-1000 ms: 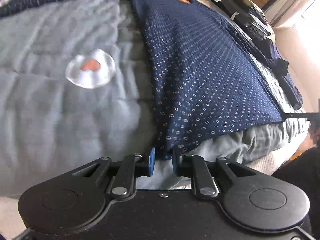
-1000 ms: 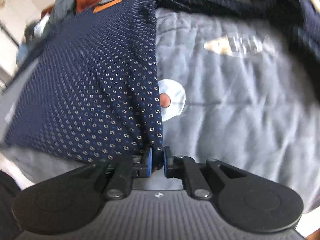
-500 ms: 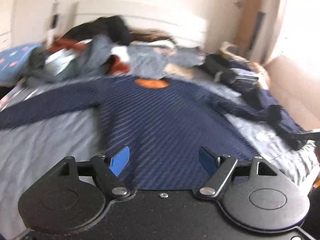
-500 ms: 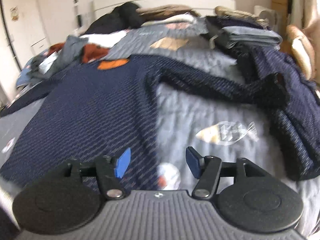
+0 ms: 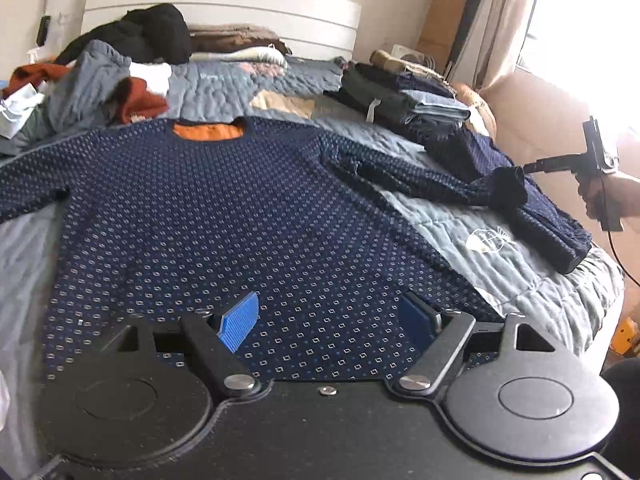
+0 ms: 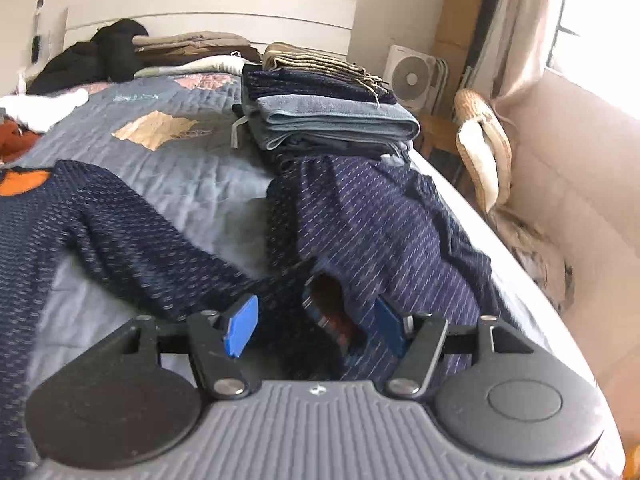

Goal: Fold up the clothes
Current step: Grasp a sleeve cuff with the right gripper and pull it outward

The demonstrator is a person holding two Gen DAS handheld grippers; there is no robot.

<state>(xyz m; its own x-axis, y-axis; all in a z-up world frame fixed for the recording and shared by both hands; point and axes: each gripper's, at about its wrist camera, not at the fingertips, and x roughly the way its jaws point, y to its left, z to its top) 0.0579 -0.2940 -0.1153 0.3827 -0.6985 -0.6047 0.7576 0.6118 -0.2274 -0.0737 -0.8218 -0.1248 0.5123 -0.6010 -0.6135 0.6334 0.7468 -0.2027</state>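
While spread flat, front down, on the bed (image 5: 532, 280), the navy patterned sweater (image 5: 224, 216) is seen with its orange neck label (image 5: 208, 133) toward the headboard (image 5: 224, 12). One sleeve (image 6: 160, 256) is laid out toward a second navy garment (image 6: 372, 216). Left hand-held gripper (image 5: 328, 316): jaws spread above the hem, nothing pinched. Right hand-held gripper (image 6: 314, 326): jaws apart over the sleeve cuff, nothing pressed. Folded stack (image 6: 324, 116) and loose clothes pile (image 5: 100, 76) are noted beyond.
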